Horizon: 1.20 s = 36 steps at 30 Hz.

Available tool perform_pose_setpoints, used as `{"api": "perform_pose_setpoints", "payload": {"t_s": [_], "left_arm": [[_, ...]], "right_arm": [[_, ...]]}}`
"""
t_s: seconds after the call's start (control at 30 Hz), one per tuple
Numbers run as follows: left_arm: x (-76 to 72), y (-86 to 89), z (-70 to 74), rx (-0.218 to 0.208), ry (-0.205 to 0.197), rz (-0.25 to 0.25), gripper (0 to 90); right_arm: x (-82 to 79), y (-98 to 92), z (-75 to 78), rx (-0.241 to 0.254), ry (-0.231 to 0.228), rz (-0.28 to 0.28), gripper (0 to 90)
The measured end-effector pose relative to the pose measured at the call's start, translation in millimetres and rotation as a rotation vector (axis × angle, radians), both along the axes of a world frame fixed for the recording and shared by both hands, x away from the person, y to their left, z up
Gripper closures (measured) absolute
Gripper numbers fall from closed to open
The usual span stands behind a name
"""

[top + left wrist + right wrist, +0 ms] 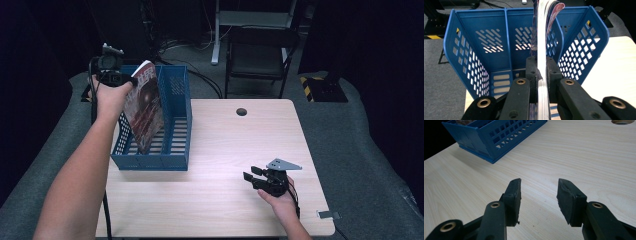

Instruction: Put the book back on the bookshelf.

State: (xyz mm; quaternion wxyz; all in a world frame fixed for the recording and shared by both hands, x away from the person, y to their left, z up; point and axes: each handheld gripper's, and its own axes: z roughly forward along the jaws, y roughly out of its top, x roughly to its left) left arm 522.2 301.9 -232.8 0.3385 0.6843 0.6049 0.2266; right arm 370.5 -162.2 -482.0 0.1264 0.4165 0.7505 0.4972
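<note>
A blue perforated file rack (176,125) with two slots stands at the table's left. A magazine with a red cover (145,107) leans inside it, its lower edge down in the rack. My left gripper (125,80) is shut on the magazine's upper edge. In the left gripper view the magazine (542,45) runs edge-on between the pads, above the rack (486,40). My right gripper (252,177) rests low over the table's front right, open with nothing between its fingers. The right gripper view has its gripper (539,195) over bare wood and the rack (496,137) farther off.
The light wooden table (225,150) has a round cable hole (241,111) near its back edge. A black chair (260,55) and a desk leg stand behind the table. A small metal clip (327,215) sits at the front right corner.
</note>
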Motion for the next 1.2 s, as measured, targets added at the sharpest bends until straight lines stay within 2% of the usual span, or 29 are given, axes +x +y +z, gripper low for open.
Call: {"api": "perform_pose_setpoints", "payload": {"t_s": [0.17,0.3,0.57,0.9,1.2], "left_arm": [[2.5,1.2,-9.4,-0.003,-0.003,0.008,83.5],[3.4,1.9,-16.5,-0.015,0.012,0.012,83.5],[5.2,0.2,-27.3,0.003,0.013,0.008,83.5],[6.5,-1.9,-39.3,-0.003,0.024,0.007,83.5],[7.1,-3.3,-46.7,0.013,0.034,-0.003,83.4]], "right_arm": [[0.2,-0.1,-0.1,-0.001,-0.002,0.001,54.0],[0.3,0.5,-0.4,-0.003,-0.004,0.002,54.0],[0.3,0.2,-0.3,-0.002,0.000,0.001,54.0],[-0.3,-0.2,0.3,0.002,-0.001,0.003,54.0],[0.2,0.1,-0.2,-0.002,-0.006,0.006,54.0]]}}
